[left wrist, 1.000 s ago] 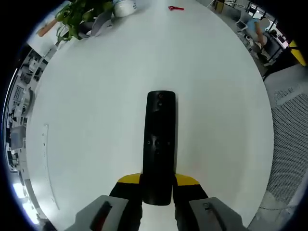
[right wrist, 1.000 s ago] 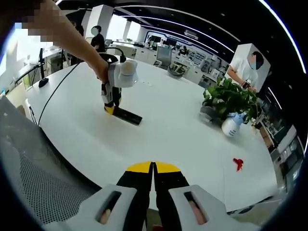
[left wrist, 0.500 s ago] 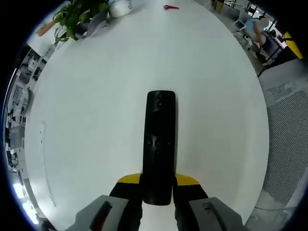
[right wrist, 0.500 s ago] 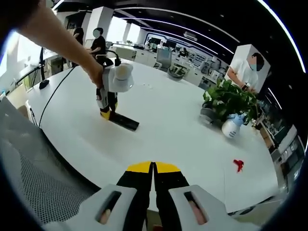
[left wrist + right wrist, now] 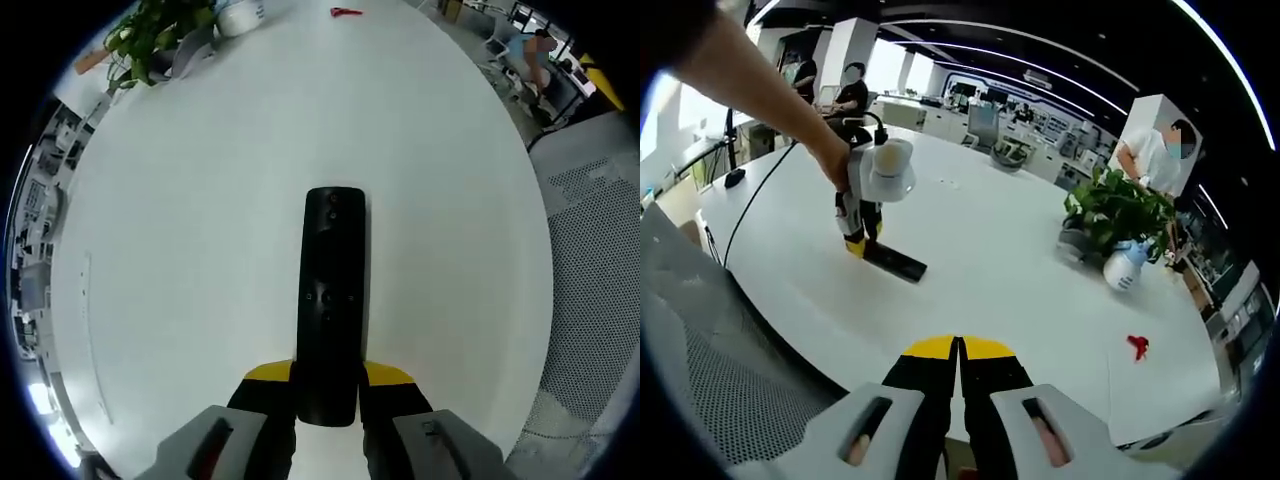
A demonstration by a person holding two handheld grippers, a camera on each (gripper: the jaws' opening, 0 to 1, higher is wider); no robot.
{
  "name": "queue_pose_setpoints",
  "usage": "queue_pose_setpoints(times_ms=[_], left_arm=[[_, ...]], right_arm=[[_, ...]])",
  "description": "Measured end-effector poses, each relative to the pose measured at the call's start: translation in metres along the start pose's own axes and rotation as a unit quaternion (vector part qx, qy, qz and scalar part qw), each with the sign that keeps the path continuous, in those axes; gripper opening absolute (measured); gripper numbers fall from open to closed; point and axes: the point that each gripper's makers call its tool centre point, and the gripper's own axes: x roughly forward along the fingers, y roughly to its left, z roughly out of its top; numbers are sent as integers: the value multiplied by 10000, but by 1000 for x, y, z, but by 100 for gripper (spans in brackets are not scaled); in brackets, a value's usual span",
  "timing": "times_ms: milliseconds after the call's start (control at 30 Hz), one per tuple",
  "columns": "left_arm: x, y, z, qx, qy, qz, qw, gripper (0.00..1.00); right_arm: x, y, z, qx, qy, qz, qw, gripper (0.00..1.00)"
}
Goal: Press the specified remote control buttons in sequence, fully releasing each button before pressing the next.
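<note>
Jaws of left gripper point(image 5: 328, 405) pinch near end of remote point(image 5: 331, 300); long axis runs straight ahead, buttons up, over white counter point(image 5: 200, 250). Right gripper point(image 5: 958, 395) jaws pressed together, empty, well apart from remote point(image 5: 894, 264); must travel forward-left to press.

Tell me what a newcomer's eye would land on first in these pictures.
The black remote control stands out, lying lengthwise on the white table with its near end clamped in the left gripper. In the right gripper view, the right gripper shows shut yellow-tipped jaws, with a green potted plant and white spray bottle at right.
</note>
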Motion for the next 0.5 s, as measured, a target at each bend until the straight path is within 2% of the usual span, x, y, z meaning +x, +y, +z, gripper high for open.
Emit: queue_pose_setpoints(times_ms=[200,500], left_arm=[[-1,-7,-2,-67,1,27,10000,23],[-1,-16,-4,-149,-1,12,9999,23]], right_arm=[[0,3,2,-76,-34,68,9999,0],[-2,-4,2,124,-87,-34,9999,0]])
